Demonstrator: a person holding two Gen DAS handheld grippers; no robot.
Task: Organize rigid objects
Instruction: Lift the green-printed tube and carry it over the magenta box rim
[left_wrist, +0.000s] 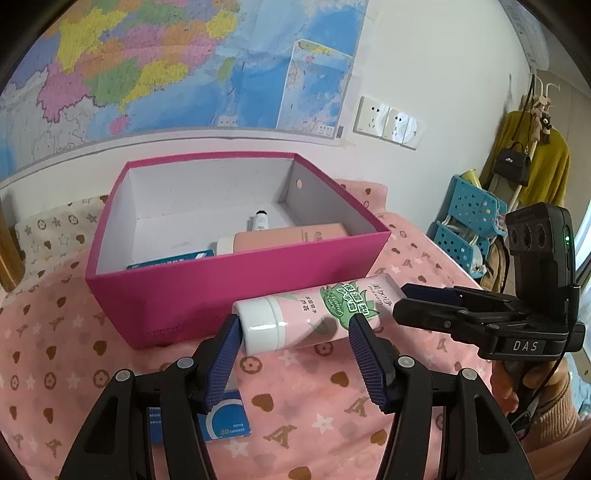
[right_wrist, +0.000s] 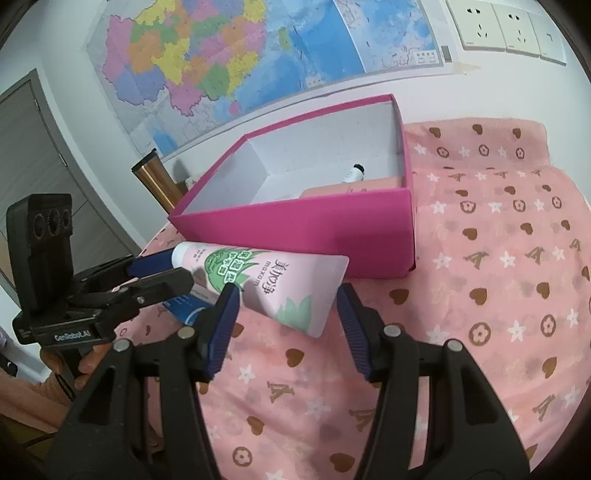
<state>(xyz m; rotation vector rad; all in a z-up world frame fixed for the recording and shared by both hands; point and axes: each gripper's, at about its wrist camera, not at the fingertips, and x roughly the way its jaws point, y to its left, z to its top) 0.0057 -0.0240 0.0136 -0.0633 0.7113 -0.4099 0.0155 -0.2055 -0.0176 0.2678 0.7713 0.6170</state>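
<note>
Left claw (left_wrist: 293, 328) comes in low and level, fingers pointing toward the magenta box (left_wrist: 236, 291). Its blue pads bracket the pink hand-cream tube (left_wrist: 314, 314) near the white cap end: left pad at the cap, right pad on the tube body. Contact looks likely, but a firm grip can't be confirmed from either view. The tube lies crosswise just in front of the box's near wall, cap toward the left, tilted and seemingly off the cloth in the right wrist view.

Right claw (right_wrist: 284, 314) approaches from the tube's crimped end, jaws spread wide; the tube's tail (right_wrist: 325, 295) sits between the pads, with a gap on the right side. In the left wrist view it shows side-on at right (left_wrist: 402, 302), held by a hand (left_wrist: 517, 384) gripping the handle below.

Blue-and-white capsule box (left_wrist: 225, 417) lies on the pink patterned cloth (left_wrist: 314, 424) under the left claw. Inside the magenta box: a peach tube (left_wrist: 291, 236), a small white bottle with a black cap (left_wrist: 260, 219), a teal carton (left_wrist: 173, 260).
</note>
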